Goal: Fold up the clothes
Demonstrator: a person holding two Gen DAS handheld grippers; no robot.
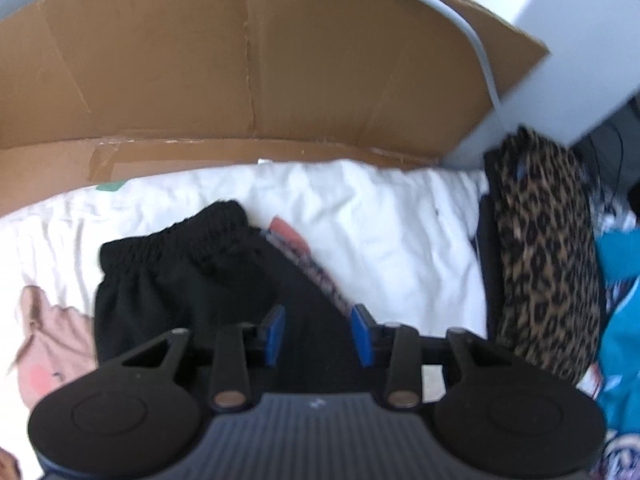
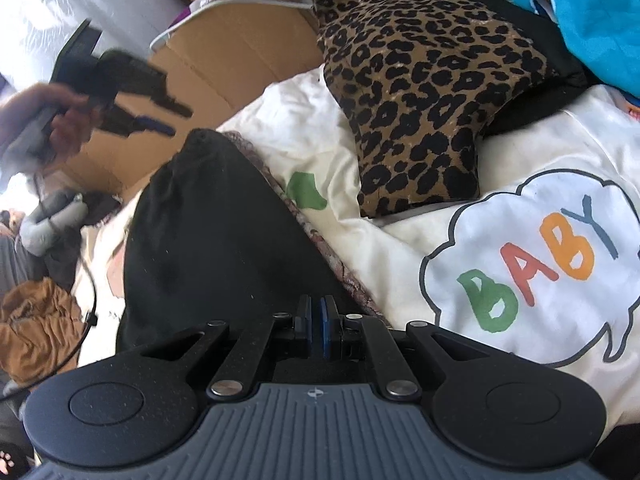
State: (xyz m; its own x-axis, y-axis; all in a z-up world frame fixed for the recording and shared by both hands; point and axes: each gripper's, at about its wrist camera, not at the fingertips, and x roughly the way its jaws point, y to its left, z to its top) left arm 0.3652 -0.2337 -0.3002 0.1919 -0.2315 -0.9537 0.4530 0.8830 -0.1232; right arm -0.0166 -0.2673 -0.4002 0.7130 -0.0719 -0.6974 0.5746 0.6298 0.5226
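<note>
A black garment (image 1: 180, 280) with an elastic waistband lies on the white bed sheet (image 1: 380, 220), over a patterned reddish cloth (image 1: 304, 256). My left gripper (image 1: 319, 332) hangs open above it, nothing between its blue pads. In the right wrist view a hand holds the left gripper (image 2: 168, 118) up in the air at the upper left, blurred. My right gripper (image 2: 319, 328) is shut at the near edge of the black garment (image 2: 208, 232); I see no cloth between its pads. A folded leopard-print garment (image 2: 420, 80) lies to the right.
A brown cardboard box (image 1: 240, 60) stands along the far side of the bed, with a grey cable (image 1: 472, 32) over it. Turquoise cloth (image 2: 592, 12) is piled behind the leopard-print garment (image 1: 544, 248). The sheet carries a "BABY" print (image 2: 520, 272). A brown garment (image 2: 36, 320) lies at the left.
</note>
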